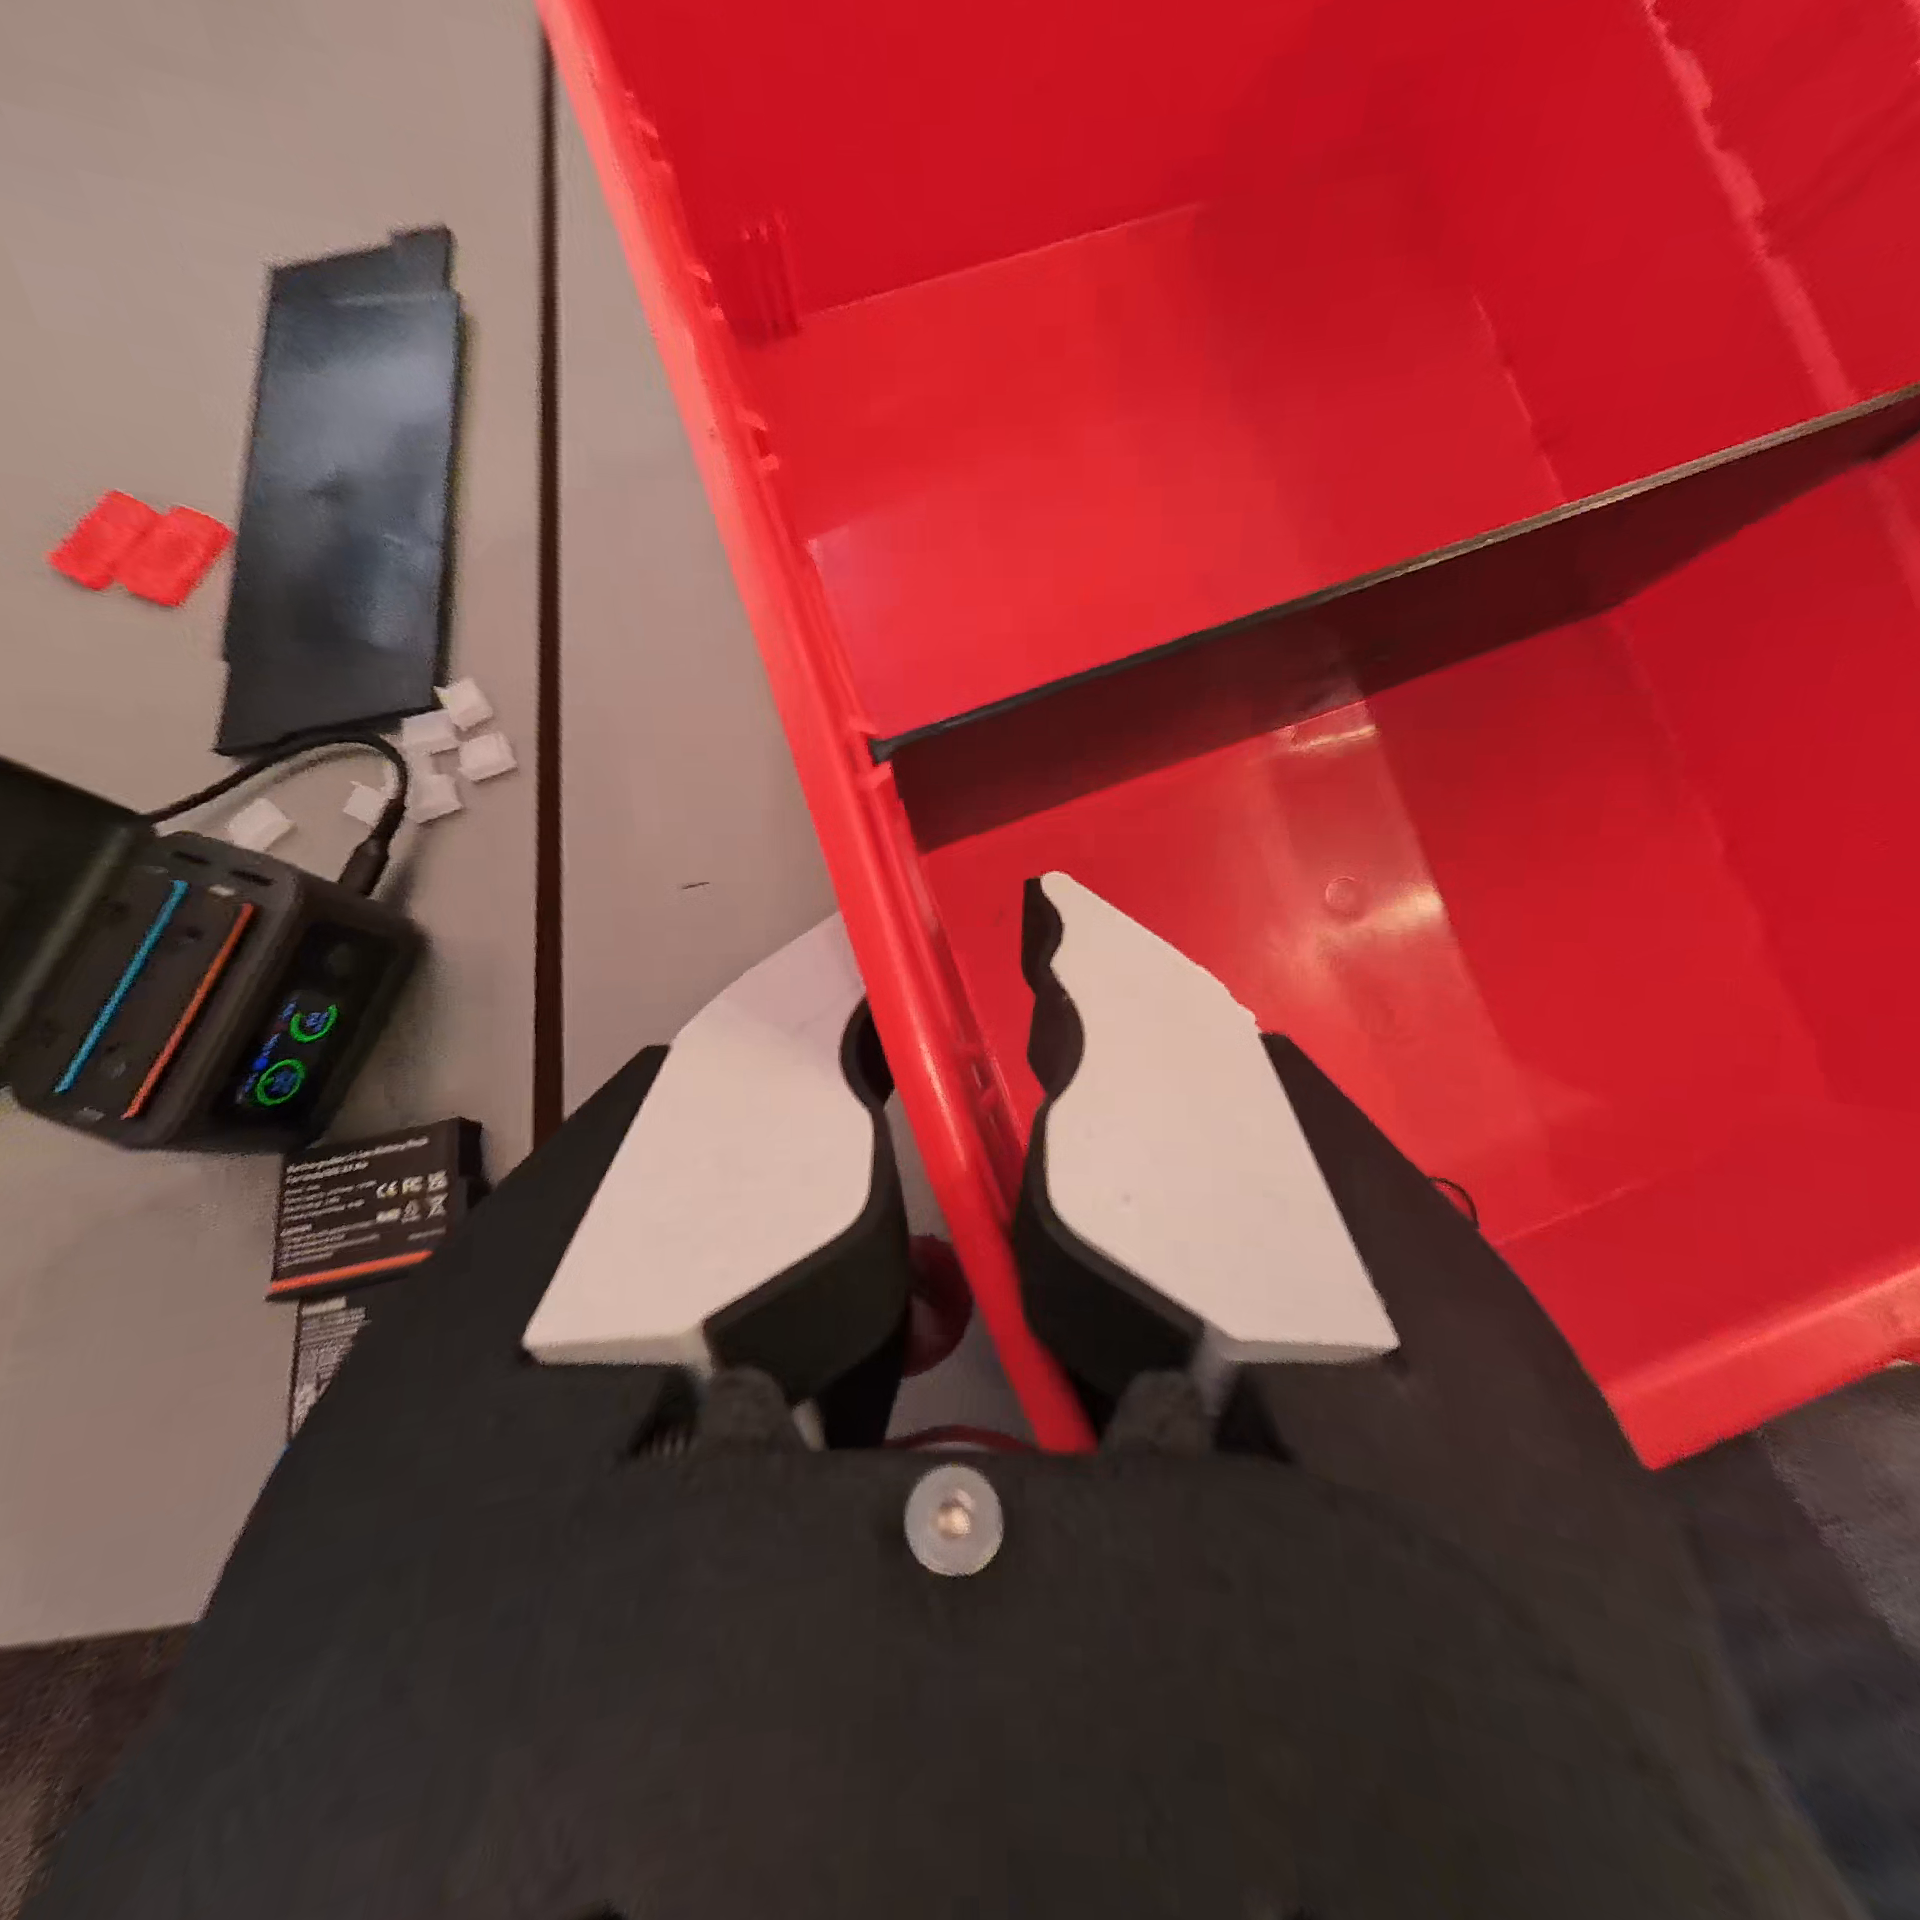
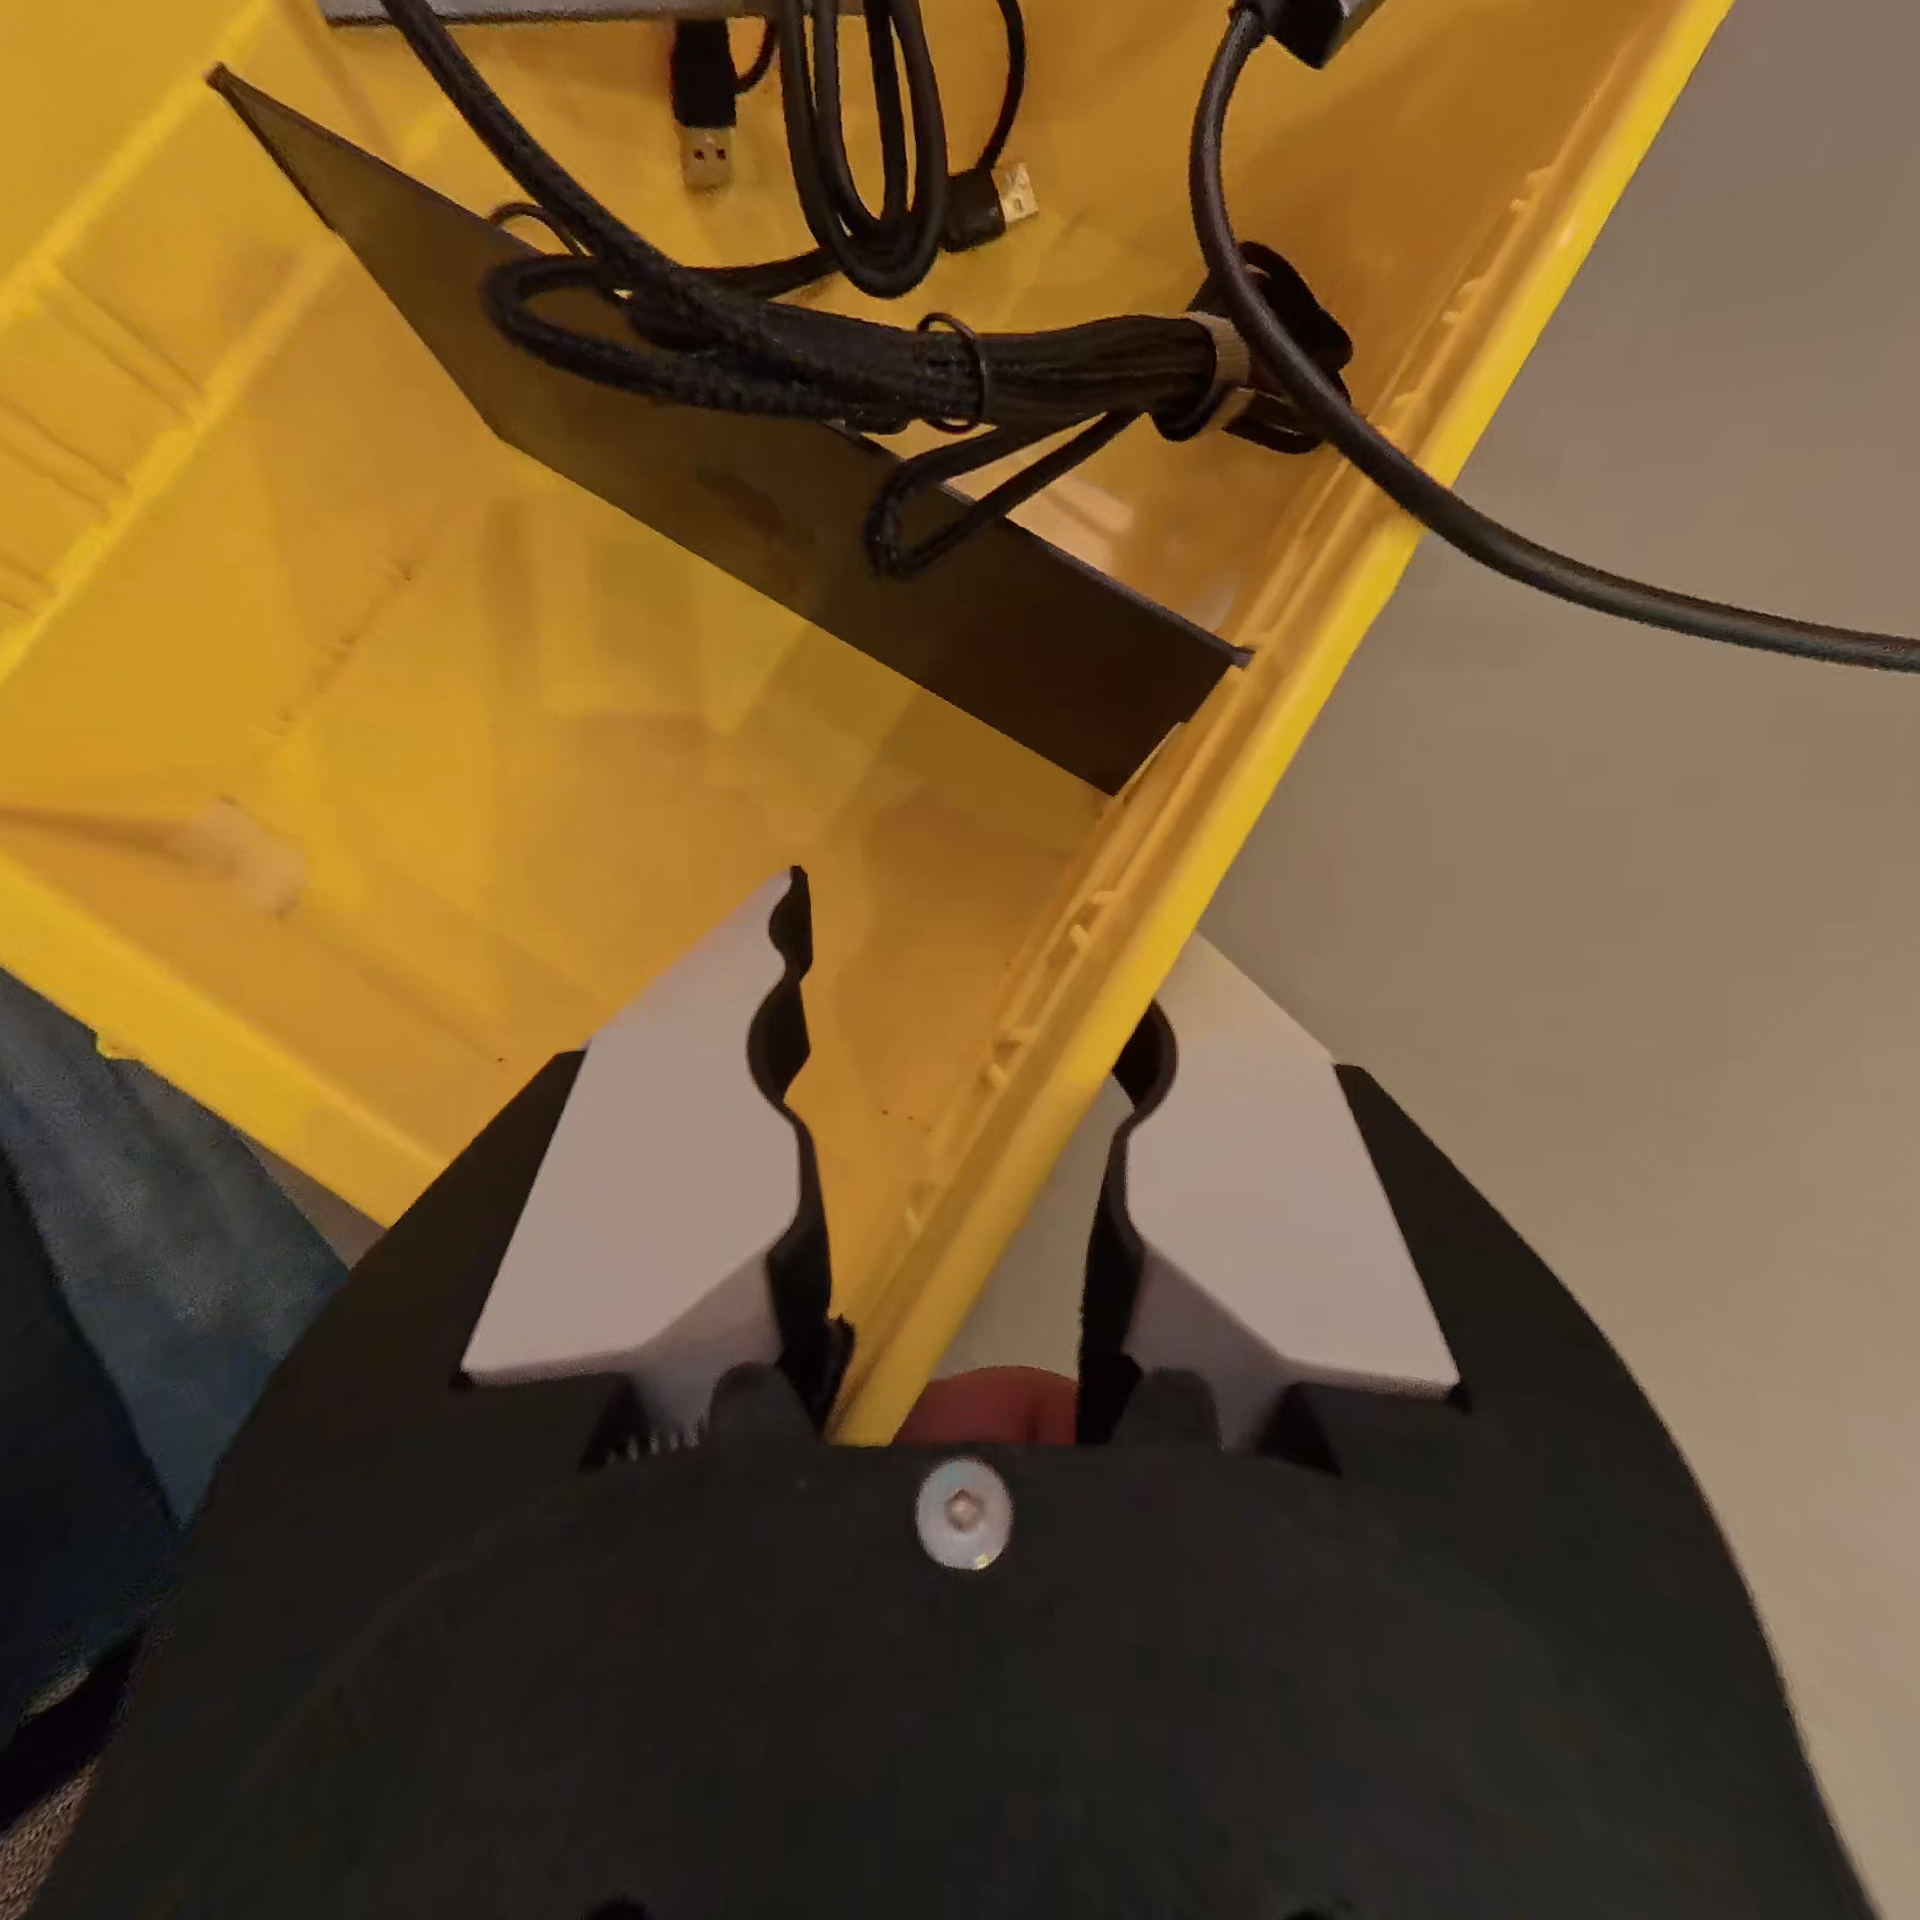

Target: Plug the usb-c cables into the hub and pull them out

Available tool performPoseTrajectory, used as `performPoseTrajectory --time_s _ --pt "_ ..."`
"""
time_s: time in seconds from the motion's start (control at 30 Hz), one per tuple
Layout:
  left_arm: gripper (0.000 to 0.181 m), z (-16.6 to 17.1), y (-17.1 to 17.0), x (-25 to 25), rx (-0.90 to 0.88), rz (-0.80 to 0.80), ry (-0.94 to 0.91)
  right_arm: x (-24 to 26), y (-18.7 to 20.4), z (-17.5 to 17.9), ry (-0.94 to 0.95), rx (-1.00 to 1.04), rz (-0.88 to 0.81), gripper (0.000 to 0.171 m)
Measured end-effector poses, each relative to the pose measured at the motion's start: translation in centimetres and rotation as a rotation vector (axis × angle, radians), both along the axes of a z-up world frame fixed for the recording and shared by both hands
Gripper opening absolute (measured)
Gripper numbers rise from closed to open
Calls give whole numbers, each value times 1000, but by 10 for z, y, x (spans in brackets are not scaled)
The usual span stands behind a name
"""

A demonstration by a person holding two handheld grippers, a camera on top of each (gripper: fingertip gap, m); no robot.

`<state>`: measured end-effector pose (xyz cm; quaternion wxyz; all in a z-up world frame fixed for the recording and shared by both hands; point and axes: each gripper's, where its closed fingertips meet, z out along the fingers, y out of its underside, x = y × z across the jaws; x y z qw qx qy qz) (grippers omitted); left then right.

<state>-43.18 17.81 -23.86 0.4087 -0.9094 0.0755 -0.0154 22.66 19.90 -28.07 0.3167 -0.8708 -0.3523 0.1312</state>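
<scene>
My left gripper (image 1: 951, 935) straddles the near left wall of an empty red bin (image 1: 1195, 416), one finger inside and one outside, shut on the wall. My right gripper (image 2: 987, 914) straddles the right wall of a yellow bin (image 2: 364, 675) the same way, shut on it. In the far compartment of the yellow bin lie a tied bundle of black braided cable (image 2: 831, 353) and looped black USB cables (image 2: 883, 156). One black cable (image 2: 1558, 561) runs out over the bin's wall to the right. No hub is clearly visible.
A black divider (image 1: 1351, 644) crosses the red bin, another divider (image 2: 727, 499) the yellow one. Left of the red bin on the grey table are a battery charger case with a lit screen (image 1: 187, 997), a loose battery (image 1: 374, 1216), a flat black sheet (image 1: 353, 488), red tabs (image 1: 135, 551) and small white pieces (image 1: 457, 738). The grippers' ends are close to 65 centimeters from one another. From the left gripper's tips to the loose battery (image 1: 374, 1216) is close to 20 centimeters.
</scene>
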Motion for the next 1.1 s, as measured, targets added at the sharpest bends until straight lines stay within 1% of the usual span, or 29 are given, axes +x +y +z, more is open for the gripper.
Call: performPoseTrajectory --time_s 0.07,0.13,0.23,0.33,0.4,0.47,0.53,0.6,0.67,0.7,0.73,0.8,0.87,0.93,1.0,1.1 --pt "20 14 -7 -5 51 23 -17 -41 2 1 27 7 34 56" --pt "21 27 -15 -12 88 45 -36 -86 3 4 67 25 65 61" --pt "22 50 -32 -16 132 55 -80 -159 -3 6 161 14 131 83" --pt "20 82 -50 -19 182 56 -80 -227 -10 7 188 15 205 98" --pt "21 105 -59 -24 226 64 -66 -272 -14 8 242 9 233 108" --pt "21 127 -68 -31 267 81 -38 -317 -25 11 318 -18 299 128" --pt "21 144 -75 -34 299 94 -23 -354 -36 19 416 -85 344 137" --pt "22 157 -78 -30 329 91 -27 -375 -43 27 467 -122 373 145" --pt "22 164 -77 -15 350 62 -45 -379 -47 38 467 -80 409 141" --pt "22 167 -74 -4 358 38 -53 -375 -48 44 458 -50 424 140" --pt "22 169 -71 9 364 12 -63 -369 -49 52 458 -24 434 136" --pt "23 169 -58 42 375 -46 -81 -350 -54 74 504 -1 455 122" --pt "23 165 -41 82 381 -114 -101 -323 -60 102 573 30 468 118" --pt "23 160 -20 125 388 -191 -73 -293 -75 133 683 99 521 115" --pt "23 154 1 173 386 -281 -23 -263 -92 146 716 139 522 121" --pt "23 142 24 253 367 -418 10 -228 -101 152 703 247 409 125"
